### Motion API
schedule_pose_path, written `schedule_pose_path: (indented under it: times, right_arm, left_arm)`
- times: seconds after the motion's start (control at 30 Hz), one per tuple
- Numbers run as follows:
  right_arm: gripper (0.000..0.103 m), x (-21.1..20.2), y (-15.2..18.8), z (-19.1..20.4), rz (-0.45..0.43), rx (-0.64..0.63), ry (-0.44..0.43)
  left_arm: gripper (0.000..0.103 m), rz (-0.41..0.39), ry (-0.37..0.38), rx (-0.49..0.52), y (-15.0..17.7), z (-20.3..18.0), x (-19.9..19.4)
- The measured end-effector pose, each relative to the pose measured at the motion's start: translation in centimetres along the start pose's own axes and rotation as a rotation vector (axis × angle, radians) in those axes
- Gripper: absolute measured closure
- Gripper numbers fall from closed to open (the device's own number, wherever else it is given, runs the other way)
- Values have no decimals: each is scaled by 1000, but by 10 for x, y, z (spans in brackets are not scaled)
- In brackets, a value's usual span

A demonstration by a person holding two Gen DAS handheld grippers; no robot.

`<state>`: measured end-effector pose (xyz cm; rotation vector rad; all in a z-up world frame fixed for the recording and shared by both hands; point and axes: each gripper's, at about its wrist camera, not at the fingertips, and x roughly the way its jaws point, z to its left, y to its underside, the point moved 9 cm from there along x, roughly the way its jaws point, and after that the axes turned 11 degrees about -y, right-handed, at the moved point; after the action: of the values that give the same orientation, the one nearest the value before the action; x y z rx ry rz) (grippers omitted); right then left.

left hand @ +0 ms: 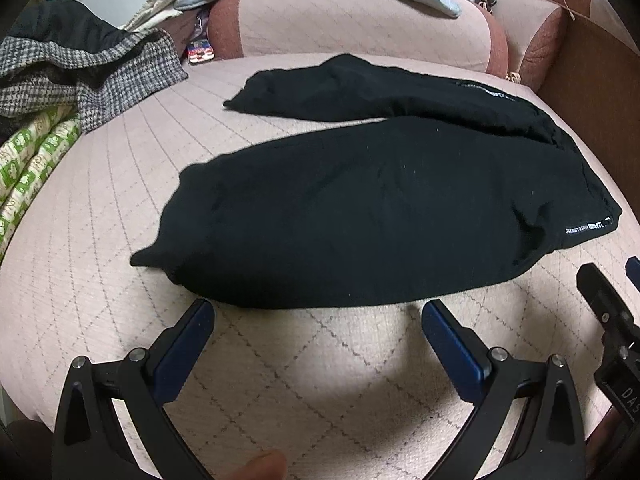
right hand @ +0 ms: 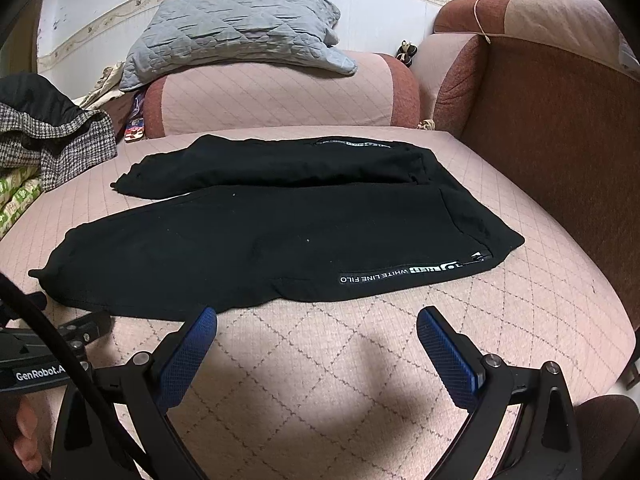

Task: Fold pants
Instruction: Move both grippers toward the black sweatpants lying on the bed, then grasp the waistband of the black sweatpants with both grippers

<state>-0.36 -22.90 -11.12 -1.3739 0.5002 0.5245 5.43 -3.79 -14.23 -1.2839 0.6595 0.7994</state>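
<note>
Black pants [left hand: 360,208] [right hand: 260,240] lie spread flat on the pink quilted seat [left hand: 120,184] [right hand: 520,300], waistband to the right, both legs pointing left and splayed apart. White lettering runs along the near side seam [right hand: 412,273]. My left gripper [left hand: 318,312] is open just short of the near leg's front edge, holding nothing. My right gripper [right hand: 316,318] is open too, close to the front edge near the hip, its left fingertip [right hand: 206,316] at the fabric's border. The right gripper's body [left hand: 612,320] shows at the right of the left wrist view.
A houndstooth and black garment pile [left hand: 80,68] [right hand: 52,132] sits at the left. A grey quilted pillow [right hand: 236,32] rests on the pink backrest [left hand: 360,28]. A brown armrest [right hand: 560,140] bounds the right side. Green patterned cloth [left hand: 28,160] lies at far left.
</note>
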Motion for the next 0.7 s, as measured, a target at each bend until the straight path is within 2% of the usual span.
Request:
schedule_pose_path:
  times: [0.33,0.43,0.57,0.7]
  right_arm:
    - [1,-8,-5,-4,-21,17,-6]
    - [1,-12,-7,-8,-36,31,-5]
    - [1,-16,-9,-15,-49,58,-7]
    - [1,-22,-14,-19,-57,65,-19]
  left_arm:
    - [0,-8,-10,-5,5,-2,4]
    - [0,-13,8,-10,7,-1,4]
    - [0,-36,5,16,11,-2,0]
    - [0,-7,26,31,13,-2,-12]
